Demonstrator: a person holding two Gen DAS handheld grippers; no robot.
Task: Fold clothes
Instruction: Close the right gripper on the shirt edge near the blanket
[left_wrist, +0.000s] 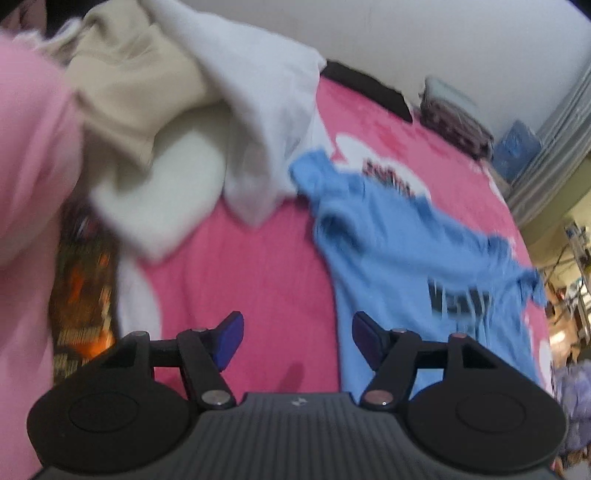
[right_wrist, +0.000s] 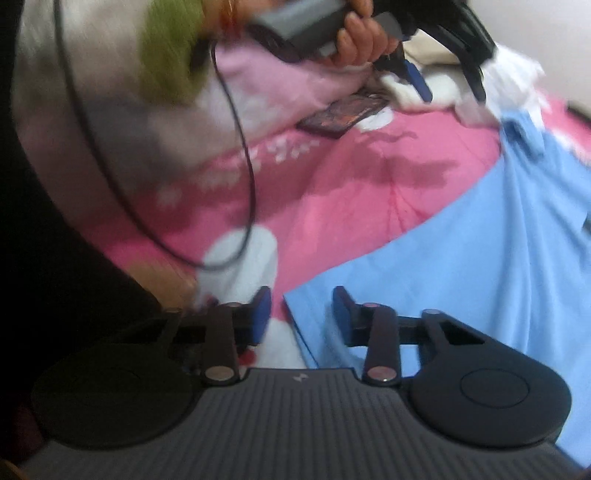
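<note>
Left wrist view: left gripper (left_wrist: 297, 341) jaws apart, empty; right gripper (right_wrist: 301, 315) likewise; crumpled light-blue cotton T-shirt (left_wrist: 399, 258) on pink bedspread (left_wrist: 240, 266), awaiting spreading.

Dark block lettering is seen on the blue T-shirt (left_wrist: 424, 266) lying on the pink bedspread (left_wrist: 251, 266), but it is too blurred to be read.

Your light blue T-shirt (left_wrist: 399, 251) with dark lettering, your hot-pink bedspread (left_wrist: 251, 266) with white patches, your cream garment (left_wrist: 129, 92), white cloth (left_wrist: 258, 110), pale pink fabric (left_wrist: 26, 147), orange-and-black patterned item (left_wrist: 81, 295), blue pads (left_wrist: 231, 341) on your black grippers.
</note>
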